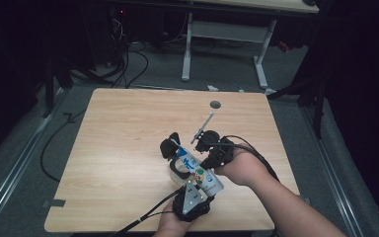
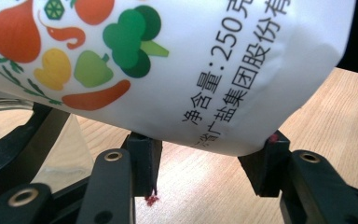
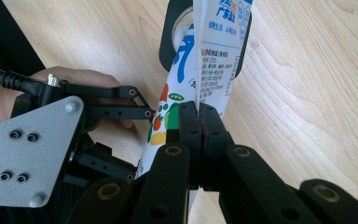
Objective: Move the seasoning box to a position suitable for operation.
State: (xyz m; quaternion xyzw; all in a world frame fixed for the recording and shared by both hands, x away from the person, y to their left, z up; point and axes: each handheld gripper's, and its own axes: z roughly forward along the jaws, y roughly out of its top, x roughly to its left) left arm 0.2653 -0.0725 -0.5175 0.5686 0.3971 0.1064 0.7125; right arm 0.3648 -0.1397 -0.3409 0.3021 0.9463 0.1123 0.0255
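A white salt bag (image 1: 201, 176) printed with vegetables lies tilted near the table's front, its top end against a black round container (image 1: 168, 147). My left gripper (image 1: 196, 187) holds the bag's bottom end. In the left gripper view the bag (image 2: 191, 70) sits between the two pads of the left gripper (image 2: 205, 168). From the right, my right gripper (image 1: 206, 164) meets the bag. In the right gripper view the right gripper (image 3: 199, 122) is shut on the bag's (image 3: 214, 46) back seam, with the black container (image 3: 168, 42) behind the bag's top. A clear glass (image 1: 177, 171) stands under the bag.
The wooden table (image 1: 128, 128) has a round cable hole (image 1: 215, 104) at the back. A thin pale rod (image 1: 203, 126) lies just beyond the right gripper. Behind the table, a desk frame (image 1: 227, 34) and cables (image 1: 128, 64) are on the grey floor.
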